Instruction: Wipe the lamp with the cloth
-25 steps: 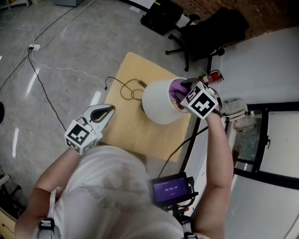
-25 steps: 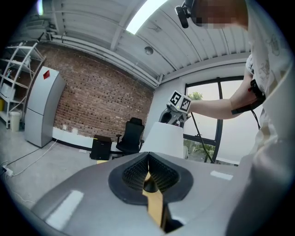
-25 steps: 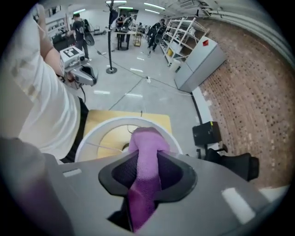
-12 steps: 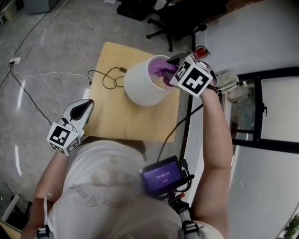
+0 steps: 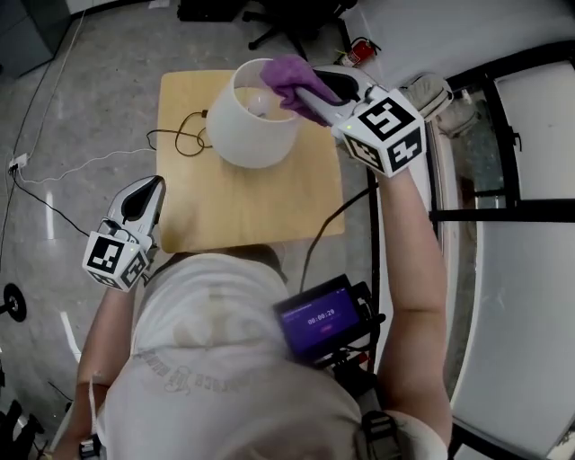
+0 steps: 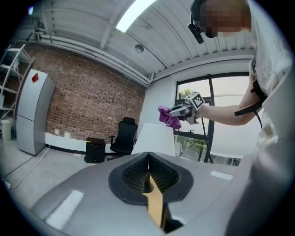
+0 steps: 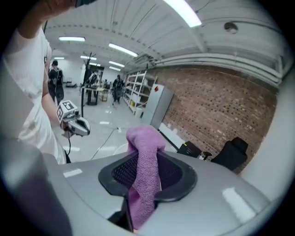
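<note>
The lamp's white shade stands at the far side of the wooden table; its bulb shows inside the open top. My right gripper is shut on the purple cloth, holding it just above the shade's right rim. In the right gripper view the cloth hangs bunched between the jaws of the gripper. My left gripper hovers by the table's left edge, shut on nothing. In the left gripper view its jaws meet, and the shade and cloth show beyond.
The lamp's black cord lies coiled on the table left of the shade. A black office chair and a red fire extinguisher stand beyond the table. Cables run over the floor at the left. A dark window frame borders the right.
My right gripper has risen with the cloth from inside the shade's right wall to above its rim and has rolled. The left gripper has hardly moved.
</note>
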